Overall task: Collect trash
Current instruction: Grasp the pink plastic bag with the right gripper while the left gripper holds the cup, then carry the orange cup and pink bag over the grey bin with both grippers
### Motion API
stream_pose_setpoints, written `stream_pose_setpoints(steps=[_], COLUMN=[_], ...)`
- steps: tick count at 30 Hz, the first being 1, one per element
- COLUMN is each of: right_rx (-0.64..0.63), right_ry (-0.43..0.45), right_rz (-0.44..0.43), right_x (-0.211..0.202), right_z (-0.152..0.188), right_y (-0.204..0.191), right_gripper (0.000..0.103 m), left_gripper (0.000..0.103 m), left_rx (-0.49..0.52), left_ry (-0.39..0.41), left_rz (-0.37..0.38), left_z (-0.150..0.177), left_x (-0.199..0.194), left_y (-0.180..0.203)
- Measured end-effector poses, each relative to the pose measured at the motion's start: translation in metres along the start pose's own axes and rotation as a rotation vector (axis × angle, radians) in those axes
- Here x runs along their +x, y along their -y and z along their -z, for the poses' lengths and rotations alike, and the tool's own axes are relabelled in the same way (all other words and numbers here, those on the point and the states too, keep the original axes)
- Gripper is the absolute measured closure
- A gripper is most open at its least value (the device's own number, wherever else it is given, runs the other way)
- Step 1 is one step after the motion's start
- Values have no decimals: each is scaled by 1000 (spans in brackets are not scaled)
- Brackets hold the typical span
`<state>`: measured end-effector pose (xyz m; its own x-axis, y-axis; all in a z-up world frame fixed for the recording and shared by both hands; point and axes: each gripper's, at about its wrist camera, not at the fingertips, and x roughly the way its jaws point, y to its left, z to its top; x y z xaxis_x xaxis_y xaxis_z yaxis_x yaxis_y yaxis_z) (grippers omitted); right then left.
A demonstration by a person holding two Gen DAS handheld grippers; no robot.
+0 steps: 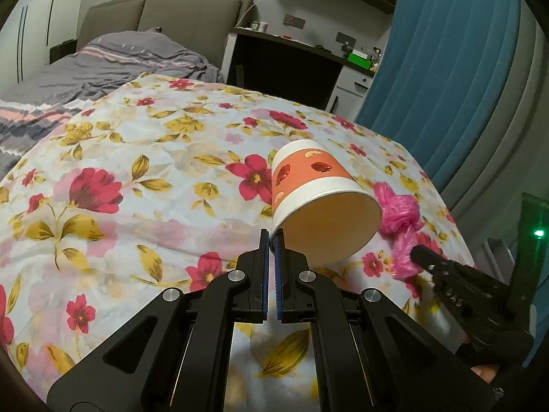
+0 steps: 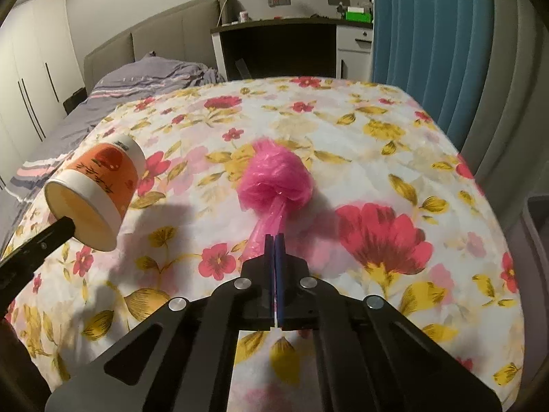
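From the left wrist camera, the left gripper [image 1: 271, 238] reaches forward and downward over a table draped in a floral cloth [image 1: 137, 178], its two black fingers drawn together with the rim of a paper cup [image 1: 315, 202] pinched between the blue pads. The cup, orange-banded with white top and bottom, is tipped on its side, its open mouth turned toward the camera and its base pointing away toward the far edge of the table. Just right of the cup lies a crumpled pink plastic bag [image 1: 398, 213], and the right gripper [image 1: 417, 252] comes in from the lower right at a slant, its tip buried in the bag's twisted tail. Behind the table stand a bed with grey striped bedding [image 1: 113, 65], a dark desk [image 1: 291, 65] and a blue curtain [image 1: 446, 68]. From the right wrist camera, the right gripper [image 2: 274, 238] angles down toward the cloth [image 2: 377, 158], its jaws closed on the narrow twisted neck of the pink plastic bag [image 2: 278, 175], whose bunched body rests on the cloth just ahead of the fingertips. At the left of this view the paper cup [image 2: 99, 185] hangs tilted clear of the cloth, mouth down and toward the camera, with the left gripper [image 2: 67, 228] coming in from the lower left edge and clamped on its rim.
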<state>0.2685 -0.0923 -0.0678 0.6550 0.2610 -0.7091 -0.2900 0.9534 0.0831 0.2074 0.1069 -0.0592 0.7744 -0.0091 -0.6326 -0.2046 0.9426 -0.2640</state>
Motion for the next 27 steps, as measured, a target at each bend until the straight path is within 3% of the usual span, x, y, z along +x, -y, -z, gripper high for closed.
stream_pose_setpoints(steps=[15, 27], right_rx=[45, 95], right_ry=[143, 239], right_rz=[23, 47], right_x=[-85, -148], right_z=[15, 33], right_y=[36, 79], right_gripper=[102, 102], left_gripper=[101, 101], left_rx=[73, 174], left_ry=[22, 35], left_rz=[33, 119], left_z=[7, 17], left_x=[-24, -55], left_y=[28, 92])
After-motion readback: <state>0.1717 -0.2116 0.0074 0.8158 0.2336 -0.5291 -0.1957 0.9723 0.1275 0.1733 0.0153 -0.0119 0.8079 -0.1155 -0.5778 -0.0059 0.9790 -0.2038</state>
